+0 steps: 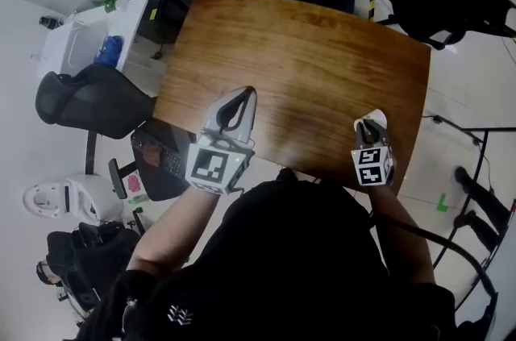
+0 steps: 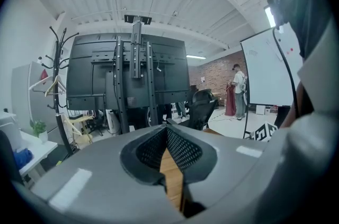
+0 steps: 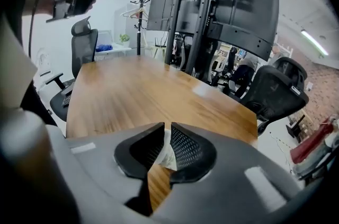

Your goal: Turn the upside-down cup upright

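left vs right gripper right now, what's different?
Left gripper is shut on nothing; right gripper pinches a thin white wall, likely the cup. Left gripper points about level into the room; right gripper tilts down at the table. Both hover at the table's near edge.

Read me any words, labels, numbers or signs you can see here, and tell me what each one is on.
No text is readable.
Left marker cube and right marker cube: black-and-white square patterns, no letters.
Whiteboard: faint marks, too small to read.
White cup in the right tongs: grey print, too blurred.
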Tool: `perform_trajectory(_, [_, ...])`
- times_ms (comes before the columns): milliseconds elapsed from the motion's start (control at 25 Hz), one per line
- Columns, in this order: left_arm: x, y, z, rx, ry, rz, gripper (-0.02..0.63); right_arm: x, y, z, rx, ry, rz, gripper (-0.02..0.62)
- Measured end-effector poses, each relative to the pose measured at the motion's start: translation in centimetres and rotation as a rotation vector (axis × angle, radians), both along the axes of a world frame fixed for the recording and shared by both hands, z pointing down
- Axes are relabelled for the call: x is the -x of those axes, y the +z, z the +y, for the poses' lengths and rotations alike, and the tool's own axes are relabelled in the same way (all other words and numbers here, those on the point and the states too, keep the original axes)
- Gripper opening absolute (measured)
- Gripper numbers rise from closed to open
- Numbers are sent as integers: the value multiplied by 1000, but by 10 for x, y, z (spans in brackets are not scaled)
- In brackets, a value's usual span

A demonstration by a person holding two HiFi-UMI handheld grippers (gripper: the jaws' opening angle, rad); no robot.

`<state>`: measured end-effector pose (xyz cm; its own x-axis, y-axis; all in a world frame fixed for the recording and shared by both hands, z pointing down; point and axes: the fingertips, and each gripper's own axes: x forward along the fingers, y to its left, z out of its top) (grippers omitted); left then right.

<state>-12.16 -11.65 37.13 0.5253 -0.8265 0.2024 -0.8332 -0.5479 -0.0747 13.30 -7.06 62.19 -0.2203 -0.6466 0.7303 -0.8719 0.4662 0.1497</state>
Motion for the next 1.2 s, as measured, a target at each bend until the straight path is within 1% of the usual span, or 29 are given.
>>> perform_trajectory(120, [8, 0, -3, 3, -7, -3, 0, 10, 9, 3, -12, -15, 21, 41])
perform_trajectory(240, [11, -2, -4, -3, -6, -3, 0, 12, 14, 5, -25, -24, 40, 41])
perform_trajectory(400, [12, -3, -4, 1, -12, 4, 0, 7, 16, 3, -43, -2, 42, 41])
perform_trajectory(520, [15, 0, -2, 9, -20, 5, 0, 5, 19, 0, -45, 9, 37, 41])
perform_trajectory(680, [16, 2, 2, 13, -25, -7, 0, 2, 30, -2, -12, 24, 17, 40])
perform_trajectory(720, [16, 2, 2, 13, -28, -6, 0, 1, 32, -2, -7, 26, 12, 36])
perform_trajectory(760, [16, 2, 2, 12, -30, -7, 0, 0, 32, -3, -7, 25, 8, 3])
perform_trajectory(840, [16, 1, 3, 7, -31, -11, 0, 0, 30, -4, -11, 15, -19, 8])
perform_trajectory(960, [13, 0, 4, 3, -33, -11, 0, -2, 16, -8, -48, 10, -93, 57])
perform_trajectory(1040, [8, 0, 4, 3, -35, -2, 0, -17, 1, -14, -89, 48, -132, 74])
perform_trajectory(1080, [6, -1, 4, 3, -35, 3, 0, -29, -4, -17, -97, 80, -151, 94])
perform_trajectory(1120, [3, 0, 3, 1, -32, 4, 0, -42, -7, -19, -91, 114, -171, 115])
perform_trajectory(1200, [-3, 0, 3, -2, -24, 1, 0, -68, -5, -20, -47, 174, -220, 197])
